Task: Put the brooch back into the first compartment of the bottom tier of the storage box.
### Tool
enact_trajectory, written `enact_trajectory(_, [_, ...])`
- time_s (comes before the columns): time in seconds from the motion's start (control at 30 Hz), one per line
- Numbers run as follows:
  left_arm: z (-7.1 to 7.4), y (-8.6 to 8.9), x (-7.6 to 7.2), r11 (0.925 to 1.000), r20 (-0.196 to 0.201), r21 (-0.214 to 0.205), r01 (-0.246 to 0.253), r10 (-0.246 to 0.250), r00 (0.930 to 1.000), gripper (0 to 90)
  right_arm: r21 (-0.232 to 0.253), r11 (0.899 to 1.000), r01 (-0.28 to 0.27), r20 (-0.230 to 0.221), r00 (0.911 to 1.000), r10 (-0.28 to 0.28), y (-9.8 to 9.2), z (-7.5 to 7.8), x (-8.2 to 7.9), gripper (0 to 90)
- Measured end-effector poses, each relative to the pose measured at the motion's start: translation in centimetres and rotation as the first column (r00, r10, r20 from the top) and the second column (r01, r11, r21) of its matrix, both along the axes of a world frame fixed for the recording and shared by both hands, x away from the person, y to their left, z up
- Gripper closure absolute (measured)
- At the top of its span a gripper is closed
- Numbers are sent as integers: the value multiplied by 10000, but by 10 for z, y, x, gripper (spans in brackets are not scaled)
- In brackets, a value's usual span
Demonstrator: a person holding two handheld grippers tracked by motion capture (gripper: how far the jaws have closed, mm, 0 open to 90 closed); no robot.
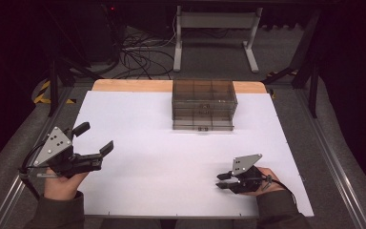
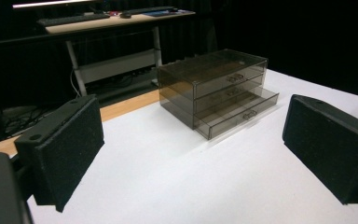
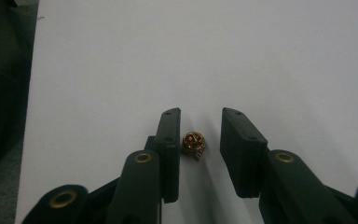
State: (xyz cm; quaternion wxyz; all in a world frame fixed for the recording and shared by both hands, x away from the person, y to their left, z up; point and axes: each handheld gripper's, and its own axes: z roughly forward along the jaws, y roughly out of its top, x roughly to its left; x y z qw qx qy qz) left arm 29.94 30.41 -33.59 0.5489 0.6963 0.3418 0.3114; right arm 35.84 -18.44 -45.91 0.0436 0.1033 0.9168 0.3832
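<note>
- The left tool (image 1: 95, 141), held by the person's left hand (image 1: 63, 183), hangs over the left part of the white-covered counter (image 1: 171, 157) with its two black padded jaws spread wide and nothing between them.
- Ahead of that tool, well apart from it, stands one smoky transparent plastic chest of three drawers (image 2: 219, 88); its lowest drawer (image 2: 242, 112) sticks out a little, the upper two sit flush.
- The right tool (image 3: 199, 140), in the person's right hand (image 1: 267, 179), lies low on the counter's right part with its jaws narrowed around one small gold-coloured ring with a reddish centre (image 3: 193, 143).
- The ring lies on the counter between those jaws, touching or almost touching one pad, with a clear gap to the other, so it isn't pinched yet.
- My judgement: the work is at its start, with the ring not yet lifted; gripping it, carrying it and probably stowing it in a drawer remain.
- Count: two tools, one ring, one chest, three drawers.
</note>
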Motion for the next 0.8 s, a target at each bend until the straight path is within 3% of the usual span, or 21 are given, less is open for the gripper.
enact_trajectory(0.27, [0,0,0,10000,-2,13,15,-15,10000,59,-165,9998,55,215,9998,-52,1,1,-1,793])
enact_trajectory(0.63, [0,0,1,10000,-13,11,-2,2,10000,60,-185,9998,11,333,9994,-5,1,1,-1,796])
enact_trajectory(0.8, [0,1,0,10000,7,15,30,-30,10000,60,143,9998,162,497,9986,-169,-1,4,0,796])
